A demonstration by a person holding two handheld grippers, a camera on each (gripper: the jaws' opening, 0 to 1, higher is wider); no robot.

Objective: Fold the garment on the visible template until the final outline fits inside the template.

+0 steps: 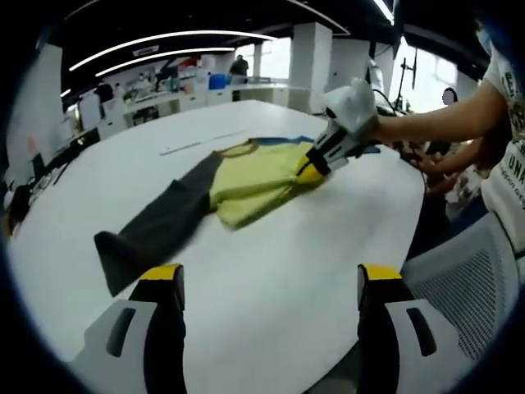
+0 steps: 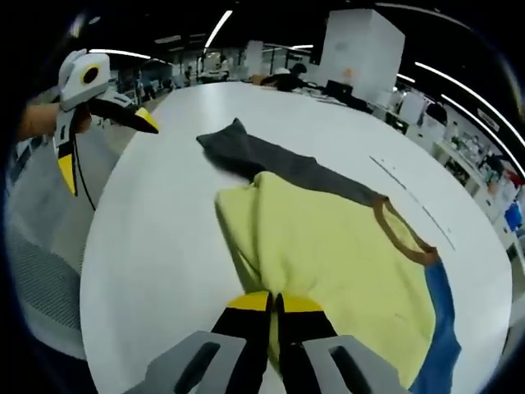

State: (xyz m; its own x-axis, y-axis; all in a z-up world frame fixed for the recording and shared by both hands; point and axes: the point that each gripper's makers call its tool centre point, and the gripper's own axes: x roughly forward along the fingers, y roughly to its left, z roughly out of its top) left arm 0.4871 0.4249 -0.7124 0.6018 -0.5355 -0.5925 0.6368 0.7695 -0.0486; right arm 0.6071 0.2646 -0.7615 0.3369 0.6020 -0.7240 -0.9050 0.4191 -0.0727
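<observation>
A yellow garment [image 1: 254, 180] with a brown collar [image 2: 395, 232] and a long grey sleeve [image 1: 156, 226] lies on the white table, partly folded over itself. A blue template [image 2: 444, 324] shows under its far edge. My right gripper [image 2: 275, 302] is shut on the yellow hem at the garment's near edge. In the left gripper view it comes in from the right [image 1: 314, 167], held by a hand. My left gripper [image 1: 269, 277] hangs open above bare table, short of the grey sleeve's end. The right gripper view shows it open at the upper left [image 2: 107, 148].
The round white table [image 1: 271, 263] has free room around the garment. A thin strip [image 1: 201, 144] lies on it beyond the collar. A grey mesh chair [image 1: 459, 279] and a person's arm [image 1: 443, 115] are at the table's edge. Office desks stand far behind.
</observation>
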